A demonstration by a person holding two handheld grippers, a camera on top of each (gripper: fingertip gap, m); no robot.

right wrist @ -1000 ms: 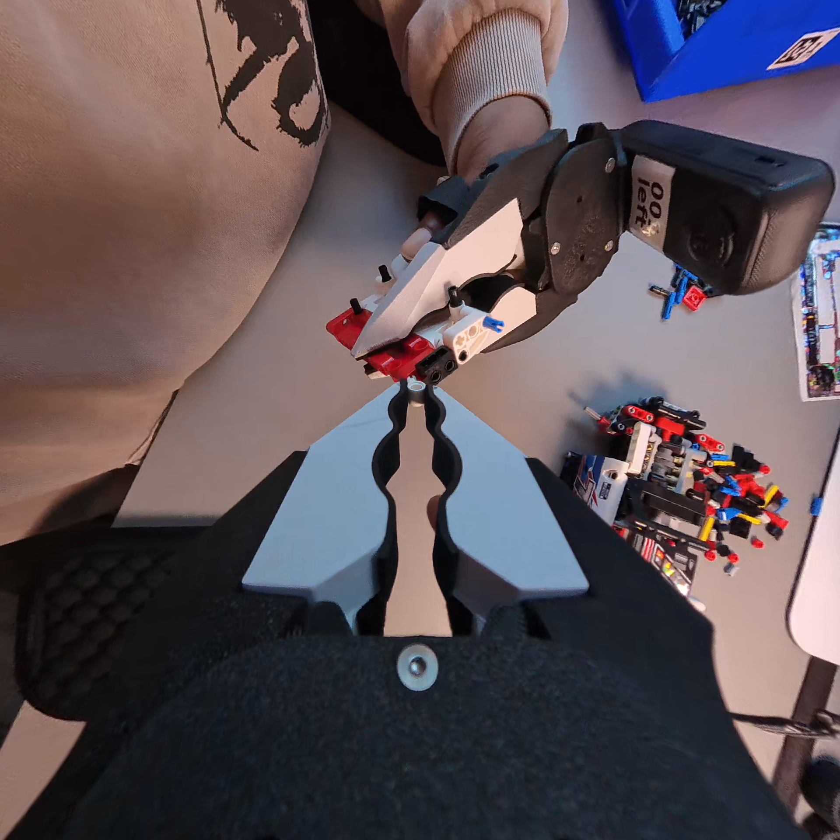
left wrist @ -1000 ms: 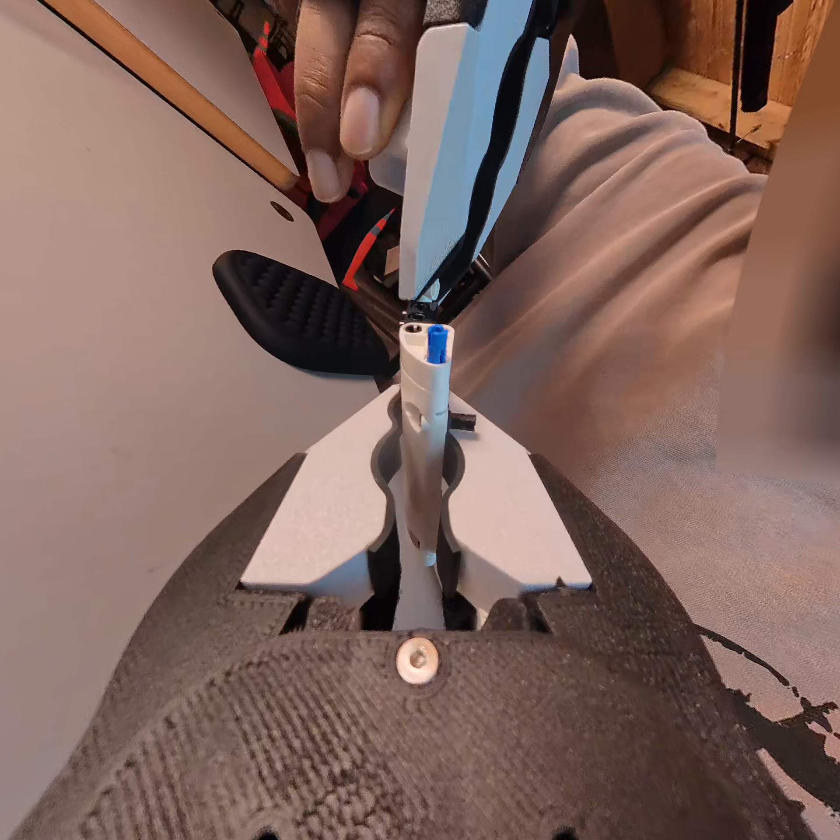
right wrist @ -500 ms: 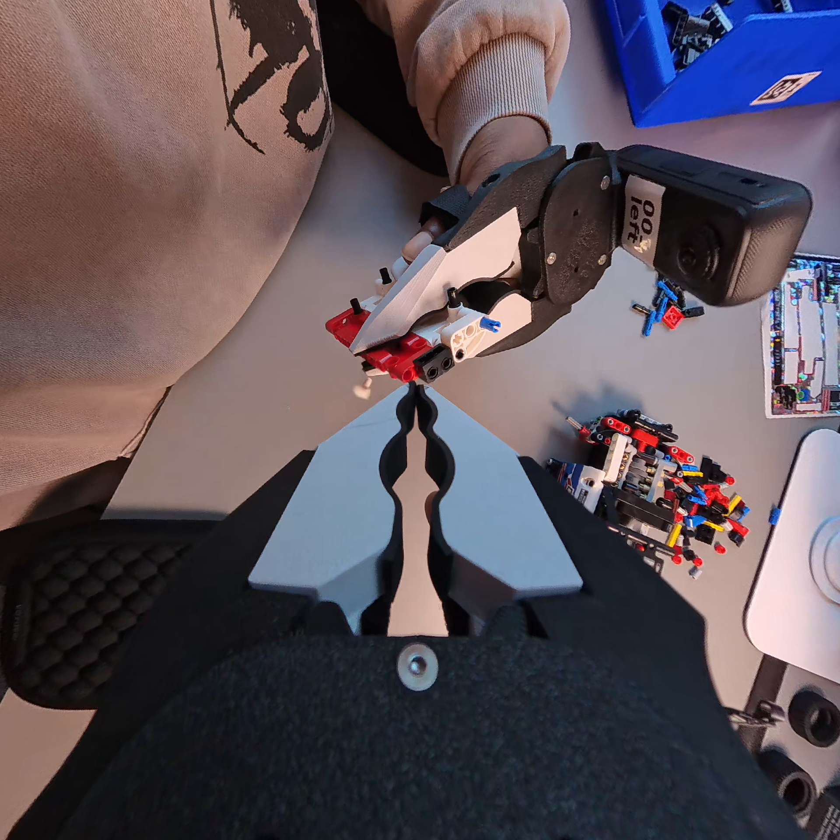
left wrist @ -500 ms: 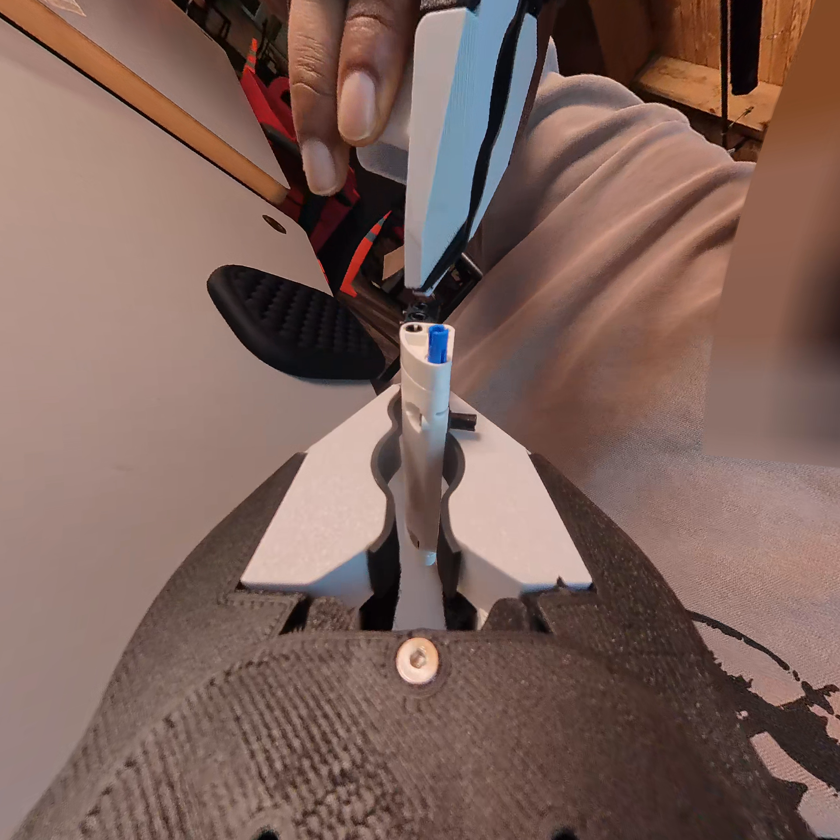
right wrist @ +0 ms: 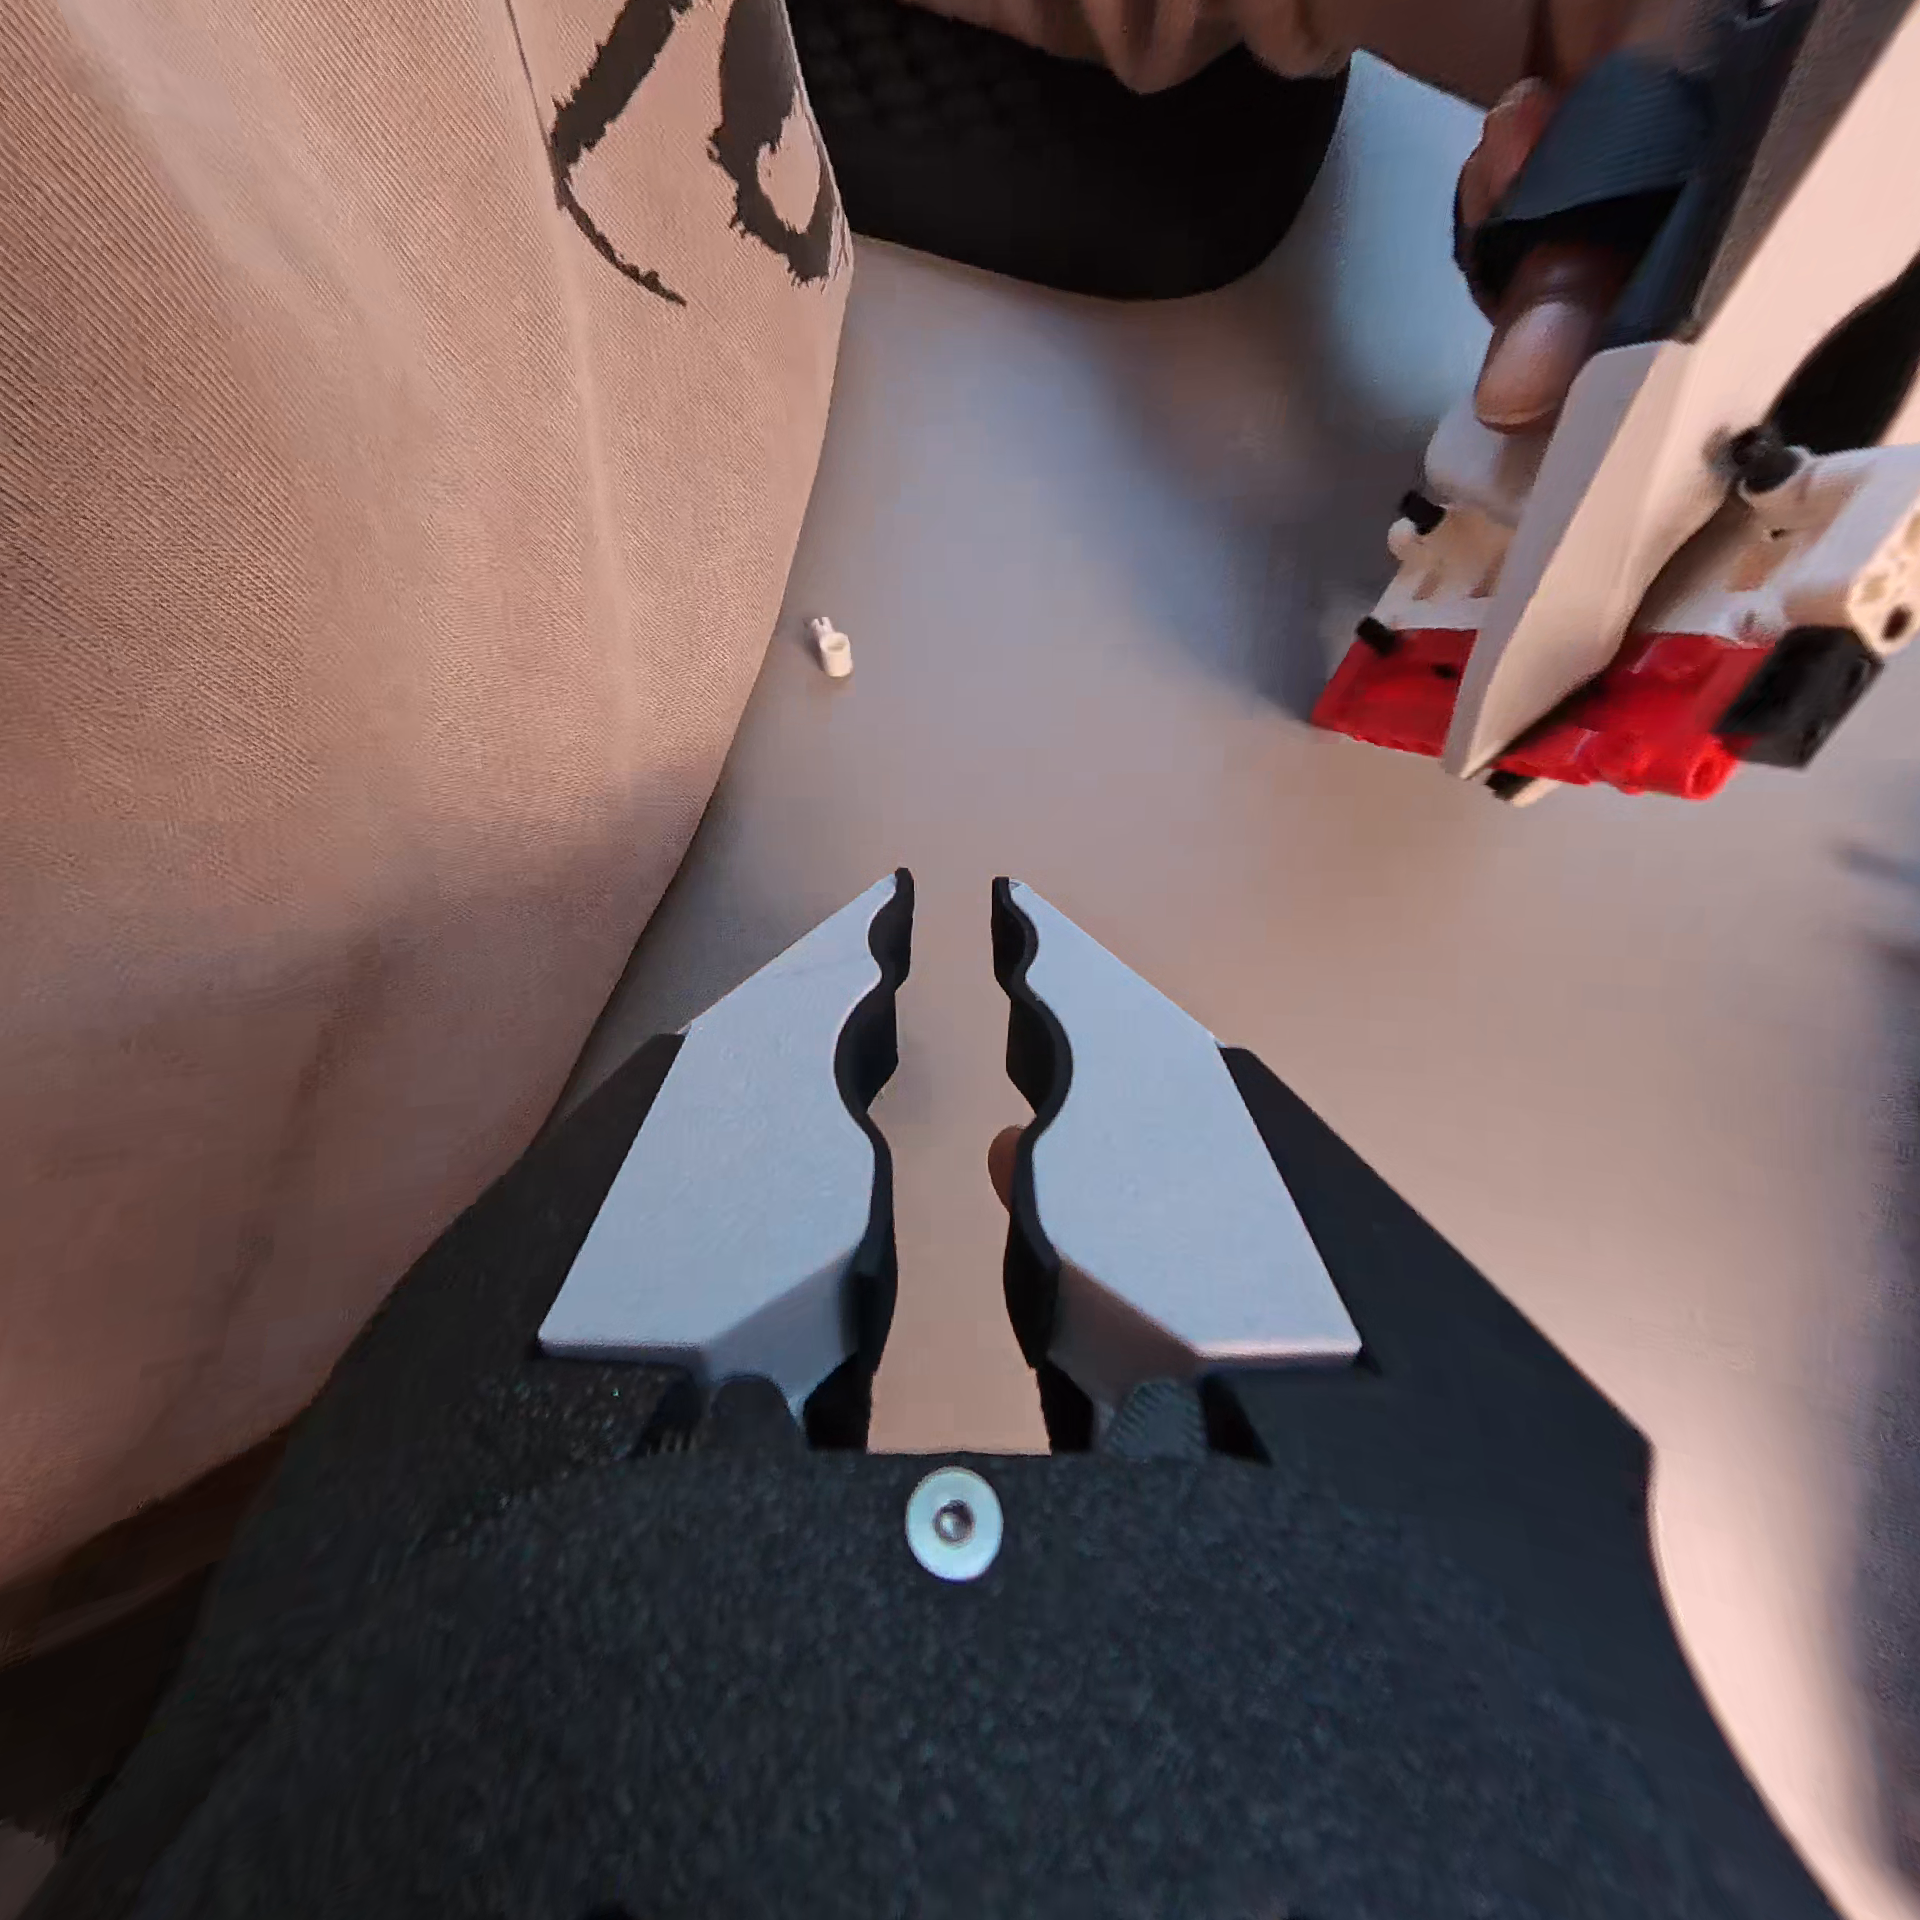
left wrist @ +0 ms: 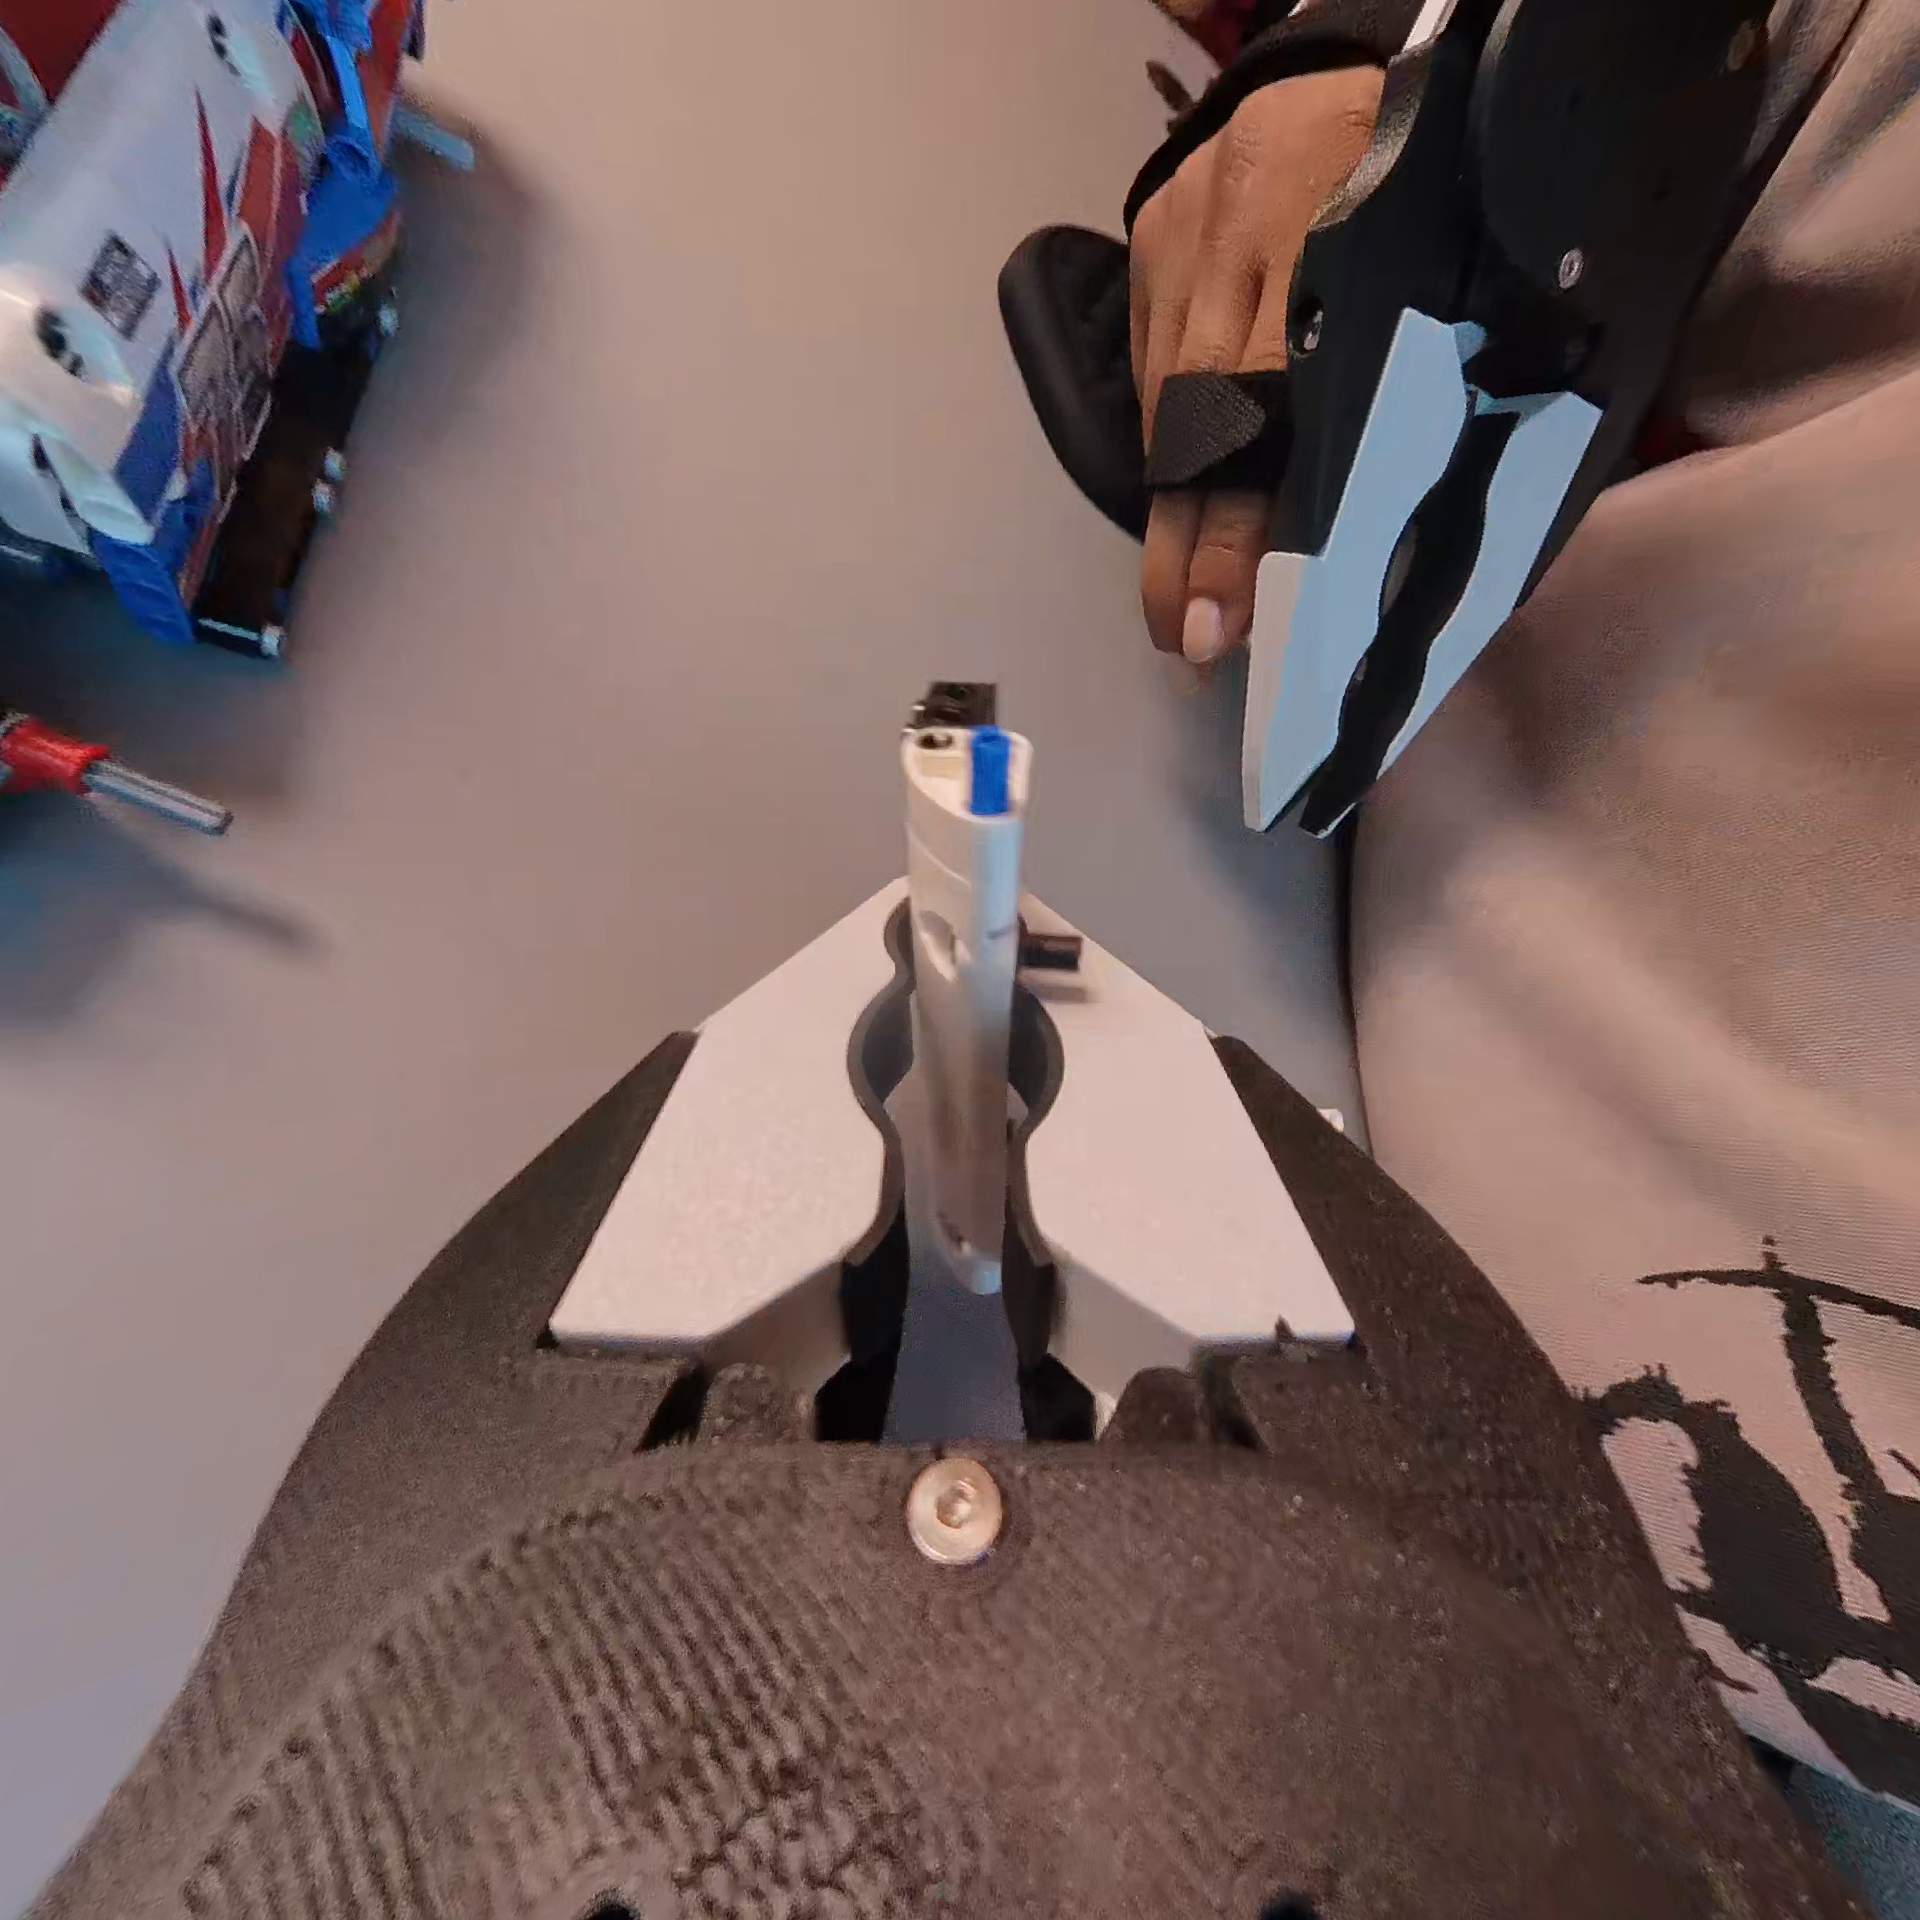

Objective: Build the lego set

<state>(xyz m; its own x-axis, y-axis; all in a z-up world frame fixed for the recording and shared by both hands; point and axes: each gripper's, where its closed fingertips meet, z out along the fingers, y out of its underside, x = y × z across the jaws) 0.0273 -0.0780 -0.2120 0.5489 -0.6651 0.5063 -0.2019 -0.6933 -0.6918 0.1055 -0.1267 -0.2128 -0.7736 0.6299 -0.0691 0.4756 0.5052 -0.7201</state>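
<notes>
Plain grey tabletop [right wrist: 1195, 831], person's beige printed sweatshirt [right wrist: 364, 623] along its edge. Left gripper [left wrist: 961, 904] fingers clamped on a white-red-black lego sub-assembly [left wrist: 966, 831] (blue pin at its tip), held between them above the surface. Right gripper [right wrist: 951, 883] fingers parted, holding nothing. Small white lego connector piece [right wrist: 831, 652] lies ahead-left of right fingertips, near the sweatshirt. Colourful partly built lego model [left wrist: 187, 343] far left of left fingers, blurred.

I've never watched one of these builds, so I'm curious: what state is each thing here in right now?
Left gripper: shut on the lego piece.
Lego piece: white and red, clamped, held above the table.
Right gripper: open, empty.
Small white peg: lying loose on the table.
</notes>
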